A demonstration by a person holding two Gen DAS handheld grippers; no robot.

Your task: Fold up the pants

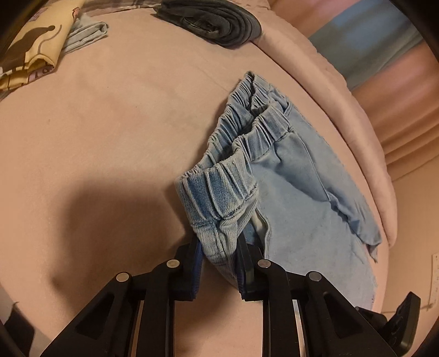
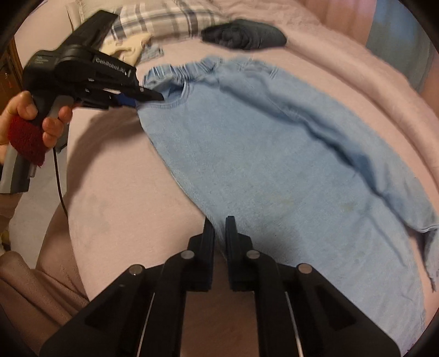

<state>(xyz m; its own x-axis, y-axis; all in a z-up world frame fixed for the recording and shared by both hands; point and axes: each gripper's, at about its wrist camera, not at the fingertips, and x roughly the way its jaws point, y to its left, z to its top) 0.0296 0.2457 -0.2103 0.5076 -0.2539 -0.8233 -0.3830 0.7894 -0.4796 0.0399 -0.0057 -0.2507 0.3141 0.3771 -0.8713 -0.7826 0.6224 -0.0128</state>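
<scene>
Light blue denim pants [image 2: 274, 164] lie on a pink bed cover, folded lengthwise, with the elastic waistband [image 2: 192, 70] at the far end. My left gripper [image 1: 219, 258] is shut on the near corner of the waistband [image 1: 219, 197] and lifts it a little; it also shows in the right wrist view [image 2: 153, 96] at the waistband's left end. My right gripper [image 2: 219, 233] is shut on the left edge of the pant leg, lower down the leg.
Folded dark jeans [image 1: 214, 22] lie at the far edge of the bed [image 1: 96, 123]. A yellow patterned cloth [image 1: 33, 49] and a small light blue folded garment [image 1: 85, 33] lie at the far left. A plaid cloth [image 2: 170, 19] lies behind. The bed edge [image 1: 356, 115] runs along the right.
</scene>
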